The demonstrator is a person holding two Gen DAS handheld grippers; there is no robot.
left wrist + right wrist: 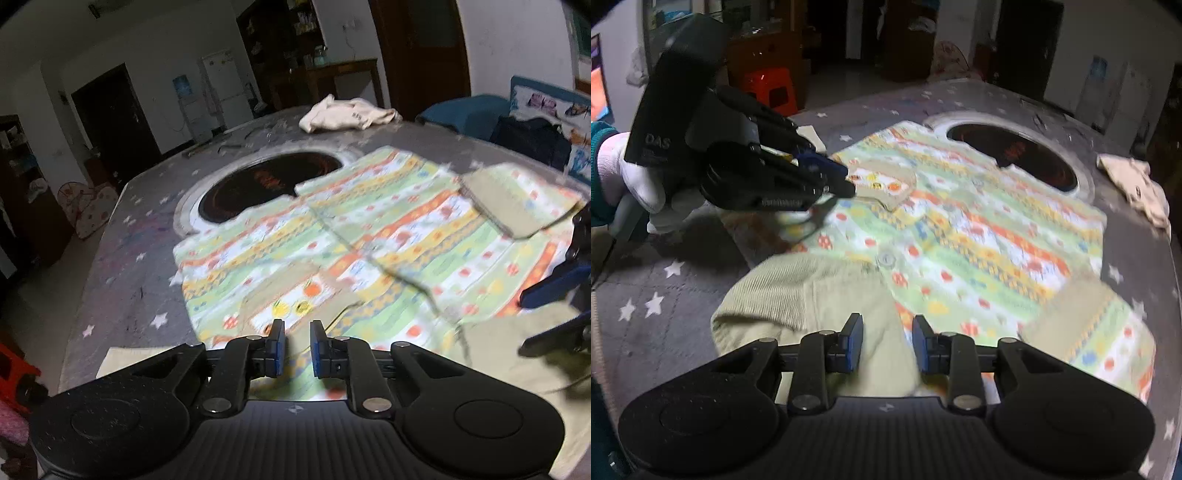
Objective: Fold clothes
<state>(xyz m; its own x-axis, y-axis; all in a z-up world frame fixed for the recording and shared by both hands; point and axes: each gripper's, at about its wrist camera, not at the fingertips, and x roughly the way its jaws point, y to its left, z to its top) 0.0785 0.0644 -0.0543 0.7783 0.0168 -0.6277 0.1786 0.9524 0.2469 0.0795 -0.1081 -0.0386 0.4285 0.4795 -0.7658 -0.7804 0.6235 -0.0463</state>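
A: Progress, left to right?
B: Left gripper (297,341): jaws slightly apart, empty, over the shirt's (369,236) near edge. Shirt: spread flat on the table (122,266), one sleeve (513,199) folded in, body unfolded. Right gripper (887,341): jaws slightly apart, holding nothing, above the beige collar (812,295).
A: Remaining?
B: Most folds, I judge; beige garment (347,112) lies untouched at the far edge.

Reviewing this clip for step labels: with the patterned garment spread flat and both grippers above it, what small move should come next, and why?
Probably lower the left gripper onto the patterned garment's near edge and close on it. Both it and the right gripper have a gap between the jaws with nothing gripped, and the garment lies spread on the table, not visibly folded, so a fold seems to need a grasp first.
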